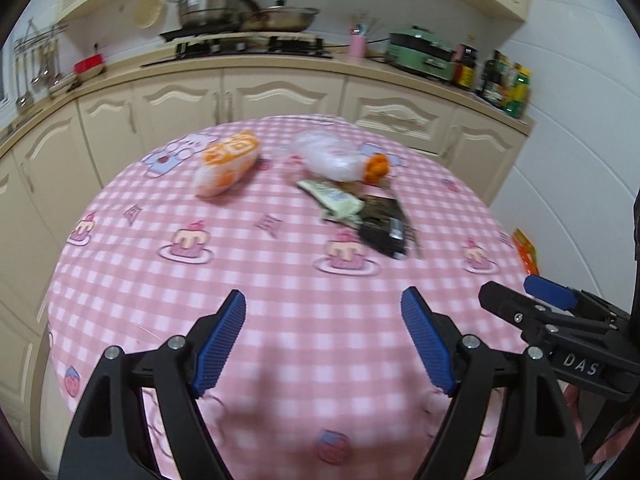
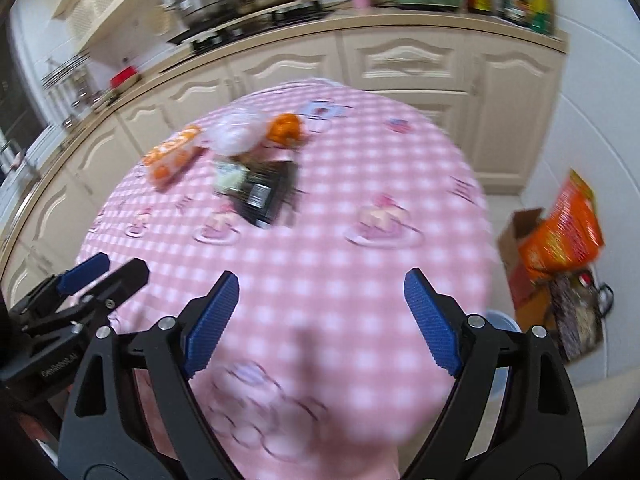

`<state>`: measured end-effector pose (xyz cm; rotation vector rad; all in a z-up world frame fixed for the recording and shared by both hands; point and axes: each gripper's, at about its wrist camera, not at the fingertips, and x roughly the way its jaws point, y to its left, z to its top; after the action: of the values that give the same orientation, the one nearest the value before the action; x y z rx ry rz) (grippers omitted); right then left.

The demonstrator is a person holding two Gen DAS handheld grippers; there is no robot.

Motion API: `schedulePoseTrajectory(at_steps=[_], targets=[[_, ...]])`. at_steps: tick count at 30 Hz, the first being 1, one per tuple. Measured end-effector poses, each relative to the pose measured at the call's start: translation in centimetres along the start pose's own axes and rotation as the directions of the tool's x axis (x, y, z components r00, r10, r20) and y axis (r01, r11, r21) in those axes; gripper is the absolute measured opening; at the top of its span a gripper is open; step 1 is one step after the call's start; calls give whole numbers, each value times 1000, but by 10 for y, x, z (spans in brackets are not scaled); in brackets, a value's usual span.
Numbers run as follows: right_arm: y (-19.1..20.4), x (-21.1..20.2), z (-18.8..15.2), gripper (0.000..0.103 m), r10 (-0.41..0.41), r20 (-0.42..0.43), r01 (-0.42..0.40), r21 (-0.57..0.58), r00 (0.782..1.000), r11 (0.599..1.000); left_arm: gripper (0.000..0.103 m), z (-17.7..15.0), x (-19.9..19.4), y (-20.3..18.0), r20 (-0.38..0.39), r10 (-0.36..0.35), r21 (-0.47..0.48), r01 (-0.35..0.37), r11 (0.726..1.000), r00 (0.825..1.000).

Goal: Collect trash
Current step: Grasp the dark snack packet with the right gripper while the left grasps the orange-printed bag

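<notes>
On the round table's pink checked cloth [image 1: 280, 280] the trash lies at the far side: an orange-and-white snack bag [image 1: 226, 168], a crumpled clear plastic bag [image 1: 328, 158], an orange peel [image 1: 378, 166], a pale green wrapper [image 1: 334, 198] and a black wrapper [image 1: 384, 226]. My left gripper [image 1: 324, 294] hovers open over the near part of the cloth, nothing between its blue pads. My right gripper [image 2: 322, 276] is open and empty too, well short of the black wrapper [image 2: 264, 192] and the peel [image 2: 286, 128]. Each gripper shows beside the other: right gripper [image 1: 508, 286], left gripper [image 2: 122, 262].
A cream kitchen counter [image 1: 280, 66] curves behind the table, with pots on a stove [image 1: 240, 16], a green appliance [image 1: 424, 52] and bottles [image 1: 504, 80]. On the floor to the right stand a cardboard box [image 2: 520, 236] and an orange bag [image 2: 564, 224].
</notes>
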<state>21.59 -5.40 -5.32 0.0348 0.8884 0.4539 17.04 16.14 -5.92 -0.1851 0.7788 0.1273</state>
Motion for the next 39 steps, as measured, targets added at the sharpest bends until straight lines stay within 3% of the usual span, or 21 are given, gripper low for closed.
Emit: schedulePoseTrajectory(at_steps=[5,10,13,16,17,18,20,25,26,38,39], targets=[[22,49,22,83,46,-78,-49,-48,996,998,78,11,20,28,-32,32,-57,-34,998,999],[38,73,42,80,92,-93,-99,-75,991,992,78,19,38,49,-66,55,-89,-61,994,996],[40,89,52,78,56,-102,-64,-76,993,995,78,26,46,61,-78,61,-109,-69,992,995],[38,106,55,62,-25,-103,17,-80,994,997,78,33,52,69,-89,57,-121,-67,990,994],[37,104,55,54,-25,-84,18,-80,996,997,78,36,54,71,-93,57,-118,-67,991,994],[35,103,55,53,-23,-85,17,-74,996,997,78,39,56,72,-95,58,-113,-69,991,994],[28,98,56,38,32,-91,-36,-44,995,998,78,47,58,73,-91,65,-97,-73,993,994],[21,81,63,27,55,-46,-56,-38,997,998,78,69,66,78,-86,60,-93,-67,993,995],[19,78,65,20,64,-41,-65,-33,997,997,78,74,69,79,-86,62,-95,-70,993,994],[2,52,86,18,80,43,-78,-29,996,996,77,119,117,96,-60,97,-92,-102,991,993],[0,52,85,18,78,44,-77,-27,996,997,56,120,122,96,-75,99,-81,-105,991,992]])
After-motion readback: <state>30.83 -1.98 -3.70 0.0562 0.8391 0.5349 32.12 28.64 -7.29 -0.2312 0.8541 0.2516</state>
